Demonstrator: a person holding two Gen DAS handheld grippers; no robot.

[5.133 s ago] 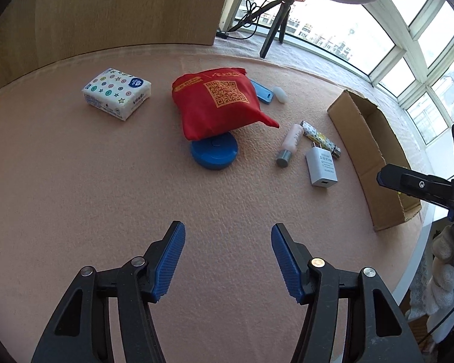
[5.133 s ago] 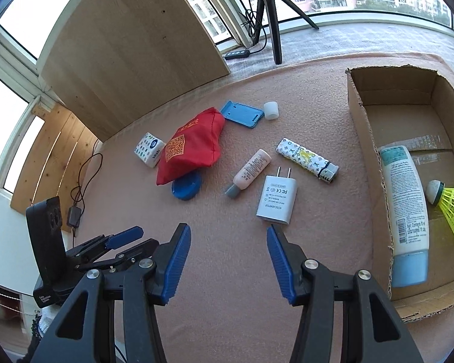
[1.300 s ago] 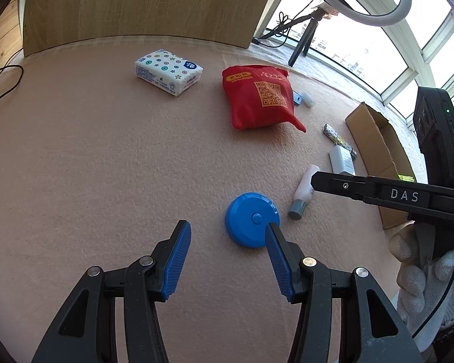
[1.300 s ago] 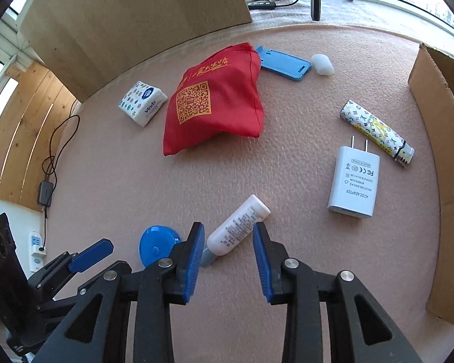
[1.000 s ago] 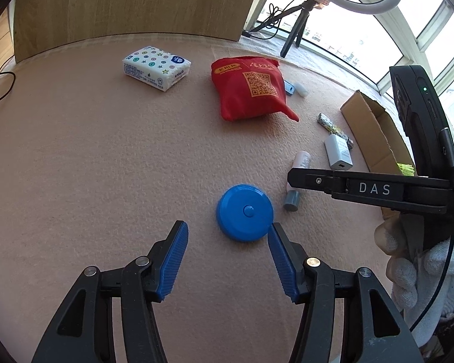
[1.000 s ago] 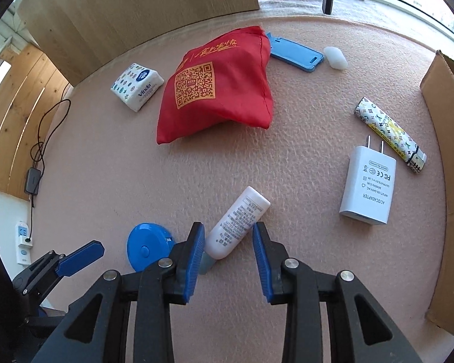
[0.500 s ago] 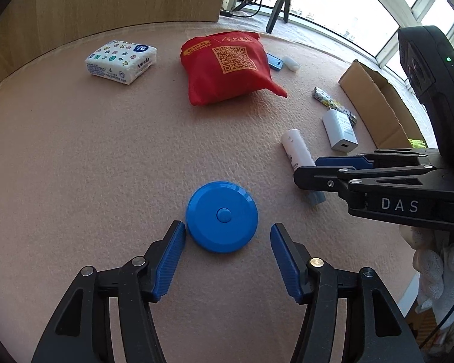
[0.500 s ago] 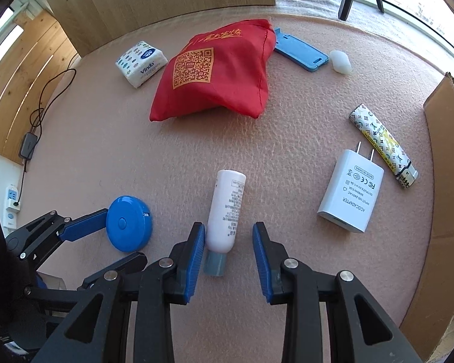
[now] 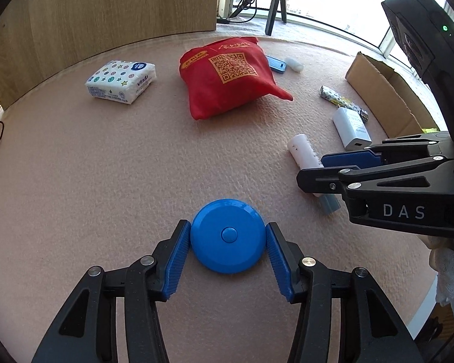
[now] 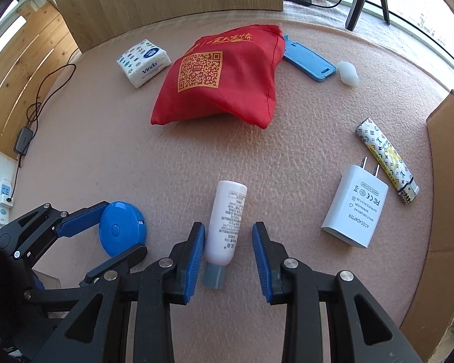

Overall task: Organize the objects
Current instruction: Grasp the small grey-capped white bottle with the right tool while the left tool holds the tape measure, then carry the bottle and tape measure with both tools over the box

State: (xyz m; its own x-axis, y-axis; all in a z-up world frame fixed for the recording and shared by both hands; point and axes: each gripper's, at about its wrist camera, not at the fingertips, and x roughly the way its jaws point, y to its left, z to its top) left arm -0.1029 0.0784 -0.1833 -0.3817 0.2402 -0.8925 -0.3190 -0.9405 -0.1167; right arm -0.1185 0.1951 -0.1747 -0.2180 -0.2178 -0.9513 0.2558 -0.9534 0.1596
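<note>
blue disc (image 9: pixel 228 235) between left jaws, touching

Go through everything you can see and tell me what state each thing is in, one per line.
Left gripper: pads touching the blue disc's sides.
Blue disc: flat on the mat.
Right gripper: open, straddling the tube.
Tube: lying down, capped.
Red bag: lying slumped.
Tissue pack: sealed.
Charger: unplugged, prongs out.
Box: open.
</note>
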